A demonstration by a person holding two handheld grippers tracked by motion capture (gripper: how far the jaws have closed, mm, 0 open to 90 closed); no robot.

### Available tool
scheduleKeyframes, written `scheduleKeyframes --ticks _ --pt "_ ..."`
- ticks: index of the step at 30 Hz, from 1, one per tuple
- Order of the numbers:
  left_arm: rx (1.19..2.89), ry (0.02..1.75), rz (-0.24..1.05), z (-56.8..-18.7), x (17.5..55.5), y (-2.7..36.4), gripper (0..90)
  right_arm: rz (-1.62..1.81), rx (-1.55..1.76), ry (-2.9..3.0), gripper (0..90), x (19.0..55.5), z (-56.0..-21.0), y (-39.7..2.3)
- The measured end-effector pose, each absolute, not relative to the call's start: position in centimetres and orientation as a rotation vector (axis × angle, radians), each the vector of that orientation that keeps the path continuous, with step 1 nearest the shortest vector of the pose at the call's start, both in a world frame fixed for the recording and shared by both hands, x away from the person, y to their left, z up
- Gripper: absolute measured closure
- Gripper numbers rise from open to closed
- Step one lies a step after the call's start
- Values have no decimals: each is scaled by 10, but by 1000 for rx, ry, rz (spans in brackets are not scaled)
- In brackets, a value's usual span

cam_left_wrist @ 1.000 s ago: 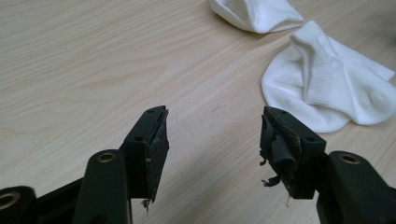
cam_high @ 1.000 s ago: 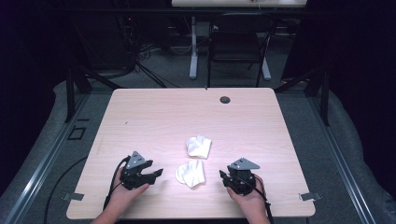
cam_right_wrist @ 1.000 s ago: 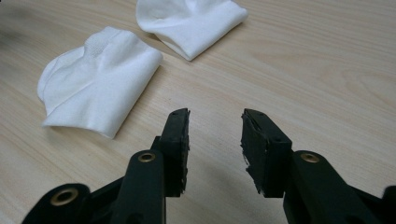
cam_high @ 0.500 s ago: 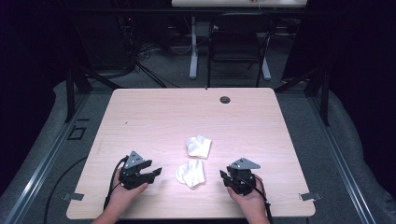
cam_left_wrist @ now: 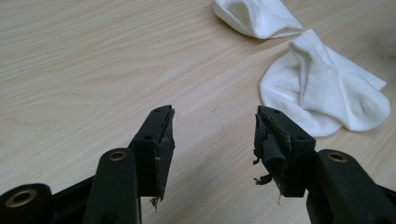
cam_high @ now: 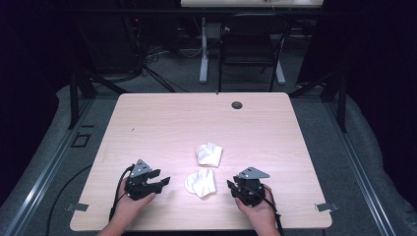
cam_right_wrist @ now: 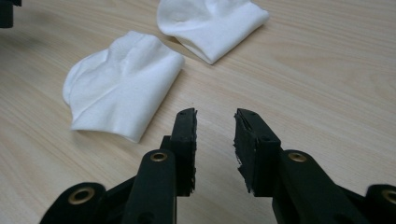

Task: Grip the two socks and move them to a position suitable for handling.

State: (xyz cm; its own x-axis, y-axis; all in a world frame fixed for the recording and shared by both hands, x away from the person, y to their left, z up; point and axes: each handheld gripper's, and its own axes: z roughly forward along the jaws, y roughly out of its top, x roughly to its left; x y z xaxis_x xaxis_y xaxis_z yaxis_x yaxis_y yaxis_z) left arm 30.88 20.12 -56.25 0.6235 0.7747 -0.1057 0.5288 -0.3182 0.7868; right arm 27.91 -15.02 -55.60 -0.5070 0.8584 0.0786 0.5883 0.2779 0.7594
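Note:
Two white socks lie folded on the wooden table (cam_high: pixel 162 123). The near sock (cam_high: pixel 201 183) (cam_left_wrist: pixel 327 95) (cam_right_wrist: pixel 119 84) rests between my two grippers; the far sock (cam_high: pixel 209 154) (cam_left_wrist: pixel 254 16) (cam_right_wrist: pixel 212 23) lies just behind it. My left gripper (cam_high: pixel 164 182) (cam_left_wrist: pixel 214 140) sits left of the near sock, open, with bare table between its jaws, which have just been closing a little. My right gripper (cam_high: pixel 230 187) (cam_right_wrist: pixel 215 140) sits to the right of that sock, open with a narrower gap and nothing in it; its jaws have just been closing too.
A small dark grommet (cam_high: pixel 237 104) sits near the table's far edge. A black chair (cam_high: pixel 251 44) and a white desk leg (cam_high: pixel 203 49) stand on the floor beyond. Cables trail from both grippers over the near edge.
Both hands have stayed where they were. The right gripper's jaws look slightly closer together than before. The socks have not moved.

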Motion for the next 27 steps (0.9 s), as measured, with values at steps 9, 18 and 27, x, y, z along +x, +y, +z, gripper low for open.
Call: scheduleKeyframes --ticks 9,18,27 --pt "2009 1018 362 -562 306 199 493 1140 1236 2238 717 283 -544 -127" --pt "2023 1012 360 -563 306 196 497 1105 1136 2339 707 292 -549 -89" --pt "2028 1008 359 -563 306 196 500 1105 1102 2399 707 293 -557 -64"
